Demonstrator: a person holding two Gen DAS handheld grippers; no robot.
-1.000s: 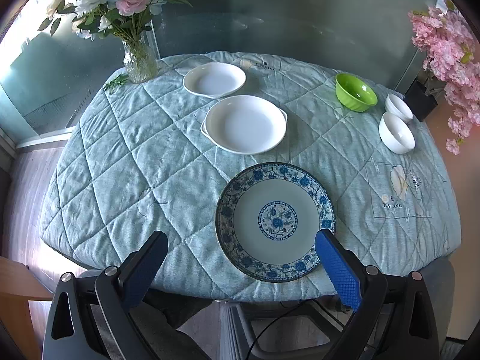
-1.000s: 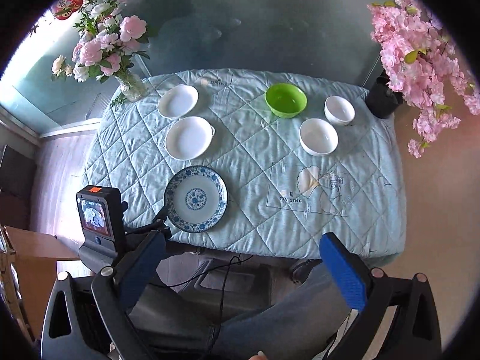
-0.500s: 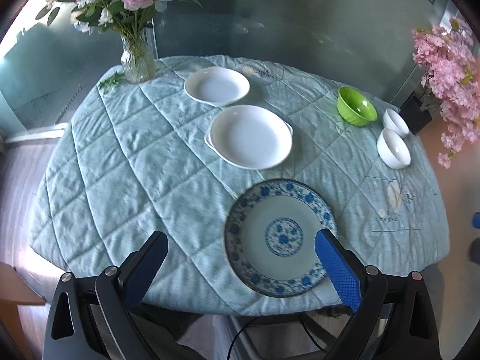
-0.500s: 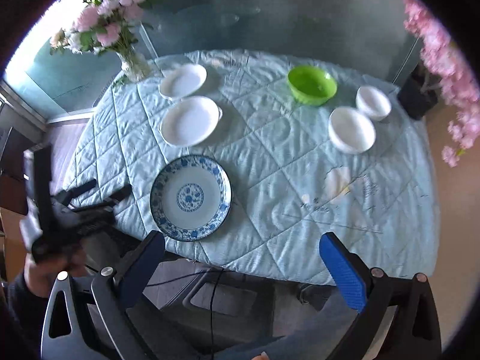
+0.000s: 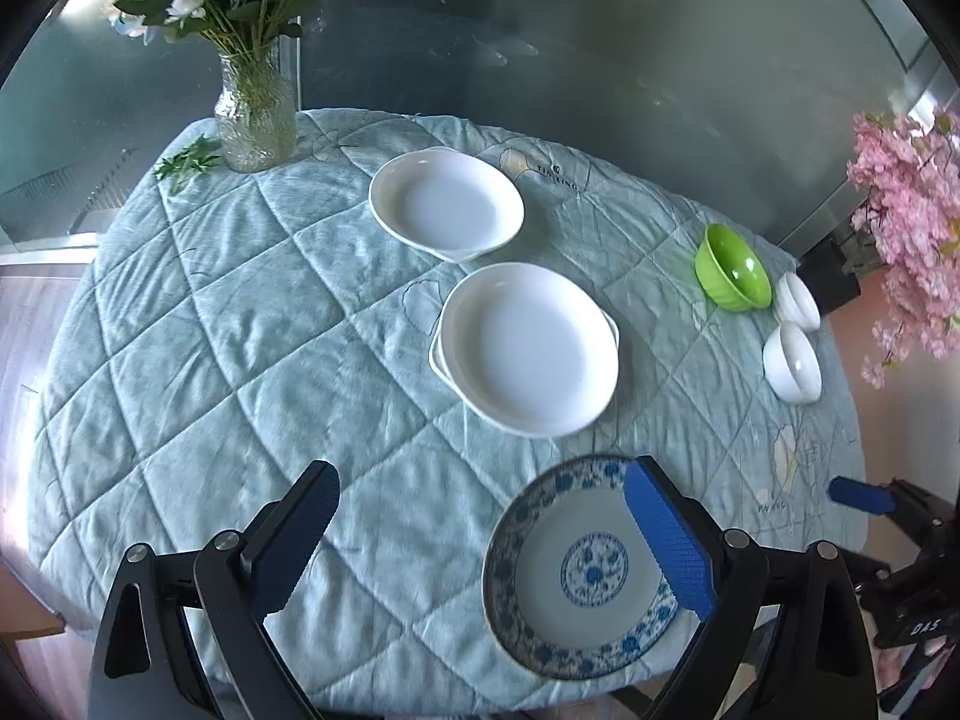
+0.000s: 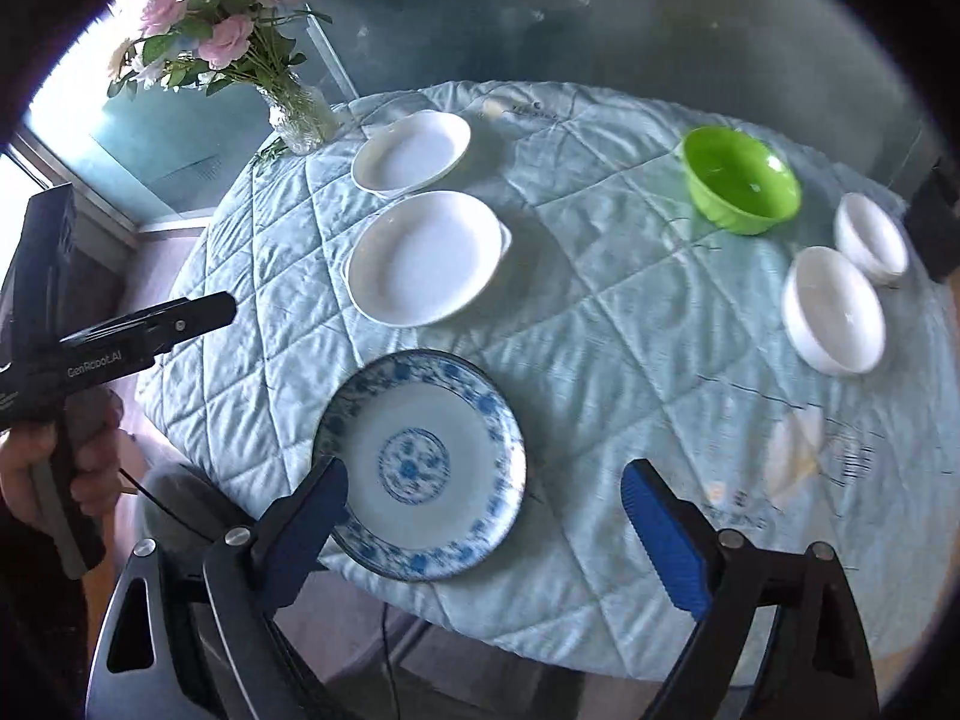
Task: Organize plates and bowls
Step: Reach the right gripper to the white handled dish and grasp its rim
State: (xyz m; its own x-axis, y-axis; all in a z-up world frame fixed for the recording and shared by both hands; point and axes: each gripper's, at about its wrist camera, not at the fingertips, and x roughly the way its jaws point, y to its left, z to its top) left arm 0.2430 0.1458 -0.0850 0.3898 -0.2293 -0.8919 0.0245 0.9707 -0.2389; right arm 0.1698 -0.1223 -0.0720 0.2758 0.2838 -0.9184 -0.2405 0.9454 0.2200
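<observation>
A blue-patterned plate (image 5: 579, 570) (image 6: 420, 468) lies at the near table edge. Beyond it sit a large white dish (image 5: 528, 348) (image 6: 423, 258) and a smaller white dish (image 5: 447, 201) (image 6: 411, 150). A green bowl (image 5: 735, 267) (image 6: 744, 180) and two white bowls (image 5: 792, 360) (image 6: 834, 309) stand at the right. My left gripper (image 5: 480, 531) is open and empty above the near edge, its right finger over the patterned plate. My right gripper (image 6: 486, 528) is open and empty, just above that plate's near rim.
A glass vase of flowers (image 5: 255, 114) (image 6: 297, 114) stands at the table's far left. Pink blossoms (image 5: 912, 228) hang beside the right edge. The quilted blue cloth (image 5: 240, 330) covers the round table. The left gripper's body (image 6: 120, 342) shows at left in the right wrist view.
Both grippers have moved forward and down toward the table. The plates and bowls now look larger and nearer. Nothing on the table has moved.
</observation>
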